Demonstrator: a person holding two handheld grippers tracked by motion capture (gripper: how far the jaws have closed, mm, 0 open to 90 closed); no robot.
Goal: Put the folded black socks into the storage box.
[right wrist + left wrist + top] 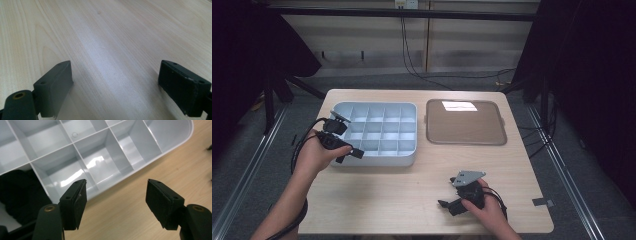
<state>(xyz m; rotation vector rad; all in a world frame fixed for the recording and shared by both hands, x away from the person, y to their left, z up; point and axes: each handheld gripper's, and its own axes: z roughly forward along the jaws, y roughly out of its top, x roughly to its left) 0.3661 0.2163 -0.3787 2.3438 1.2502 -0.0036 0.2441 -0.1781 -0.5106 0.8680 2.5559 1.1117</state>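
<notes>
Left gripper (343, 135) at the near left corner of the pale blue compartment tray (377, 132), jaws standing apart with nothing between them; in the left gripper view (116, 203) one jaw sits over the tray's outer wall (140, 167), the other over bare desk (155, 172), no pad touching. Tray cells look empty, though a dark shape in one cell at that view's left edge is too unclear to name. Tray lies on the left half of the desk (412, 195), close to the far edge; its flat brownish lid (465, 122) lies just beside it to the right, apart from it. Right gripper (452, 197) rests low near the desk's near edge, well apart from tray and lid, jaws likewise spread and empty over bare wood (115, 75). Step, as a judgement: lining up to take the tray's rim. Next move calls for straddling the wall squarely, then closing.
</notes>
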